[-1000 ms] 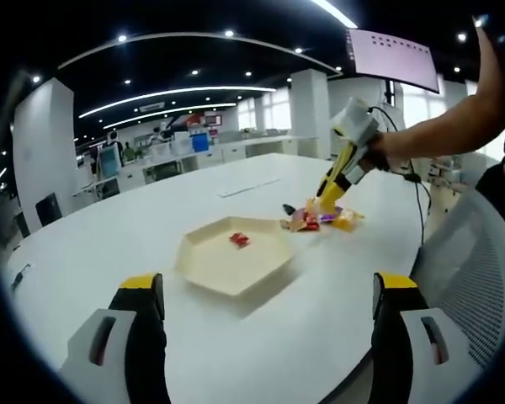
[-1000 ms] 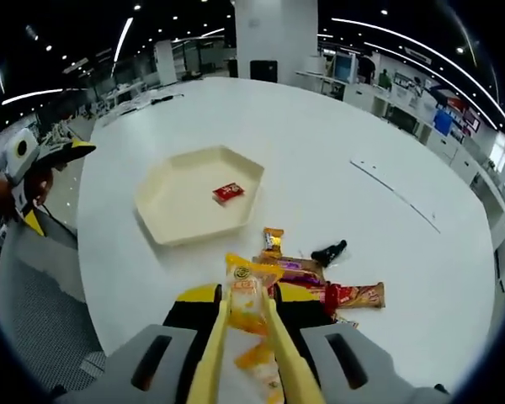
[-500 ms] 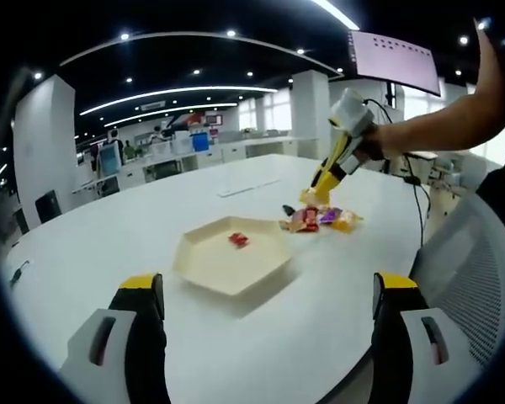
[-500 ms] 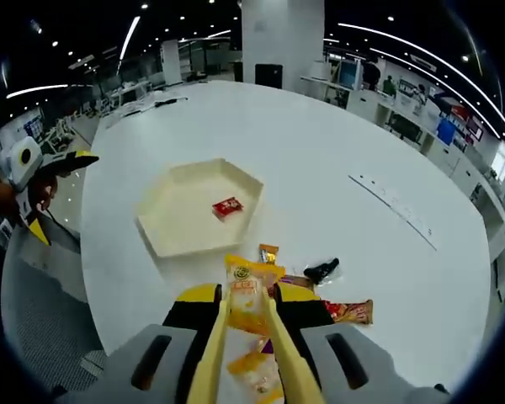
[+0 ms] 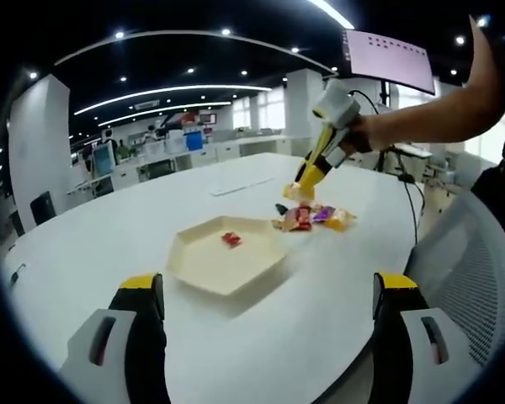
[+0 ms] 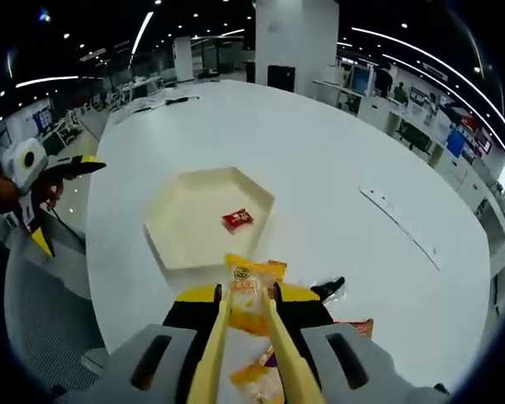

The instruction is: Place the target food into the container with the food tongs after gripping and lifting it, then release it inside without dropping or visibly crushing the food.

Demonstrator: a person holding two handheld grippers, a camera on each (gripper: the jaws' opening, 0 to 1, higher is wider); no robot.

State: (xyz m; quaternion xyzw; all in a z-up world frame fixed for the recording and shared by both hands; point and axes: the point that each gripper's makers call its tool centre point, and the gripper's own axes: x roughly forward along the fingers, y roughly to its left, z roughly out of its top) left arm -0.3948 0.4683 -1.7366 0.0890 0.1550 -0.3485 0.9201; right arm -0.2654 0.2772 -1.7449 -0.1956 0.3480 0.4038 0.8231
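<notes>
The right hand-held gripper (image 6: 246,324) has its jaws drawn in on a pair of yellow food tongs (image 6: 273,349), and the tongs in turn pinch a yellow snack packet (image 6: 251,296) by its lower part, its top standing free above the tips. In the left gripper view that same packet (image 5: 300,190) hangs in the air above the pile of wrapped snacks (image 5: 313,218) on the white surface (image 5: 93,244), so it looks lifted clear rather than resting.

The cream hexagonal tray (image 6: 178,220) lies at about 11 o'clock from the packet in the right gripper view, near but not under it, with one small red packet (image 6: 237,220) already inside. The carry across is not yet done, I'd say.

The left hand-held gripper (image 5: 269,324) waits wide open at 6 o'clock in its own view, holding nothing, well back from the tray (image 5: 236,276).

The risk I see is the hold itself: the tongs grip only the packet's lower end, so a tilt or a quick swing toward the tray could let the slick wrapper slide out and fall short on the surface. Squeezing harder to prevent that could crumple whatever is inside. Letting go before the packet is over the tray floor would land it on the rim.
</notes>
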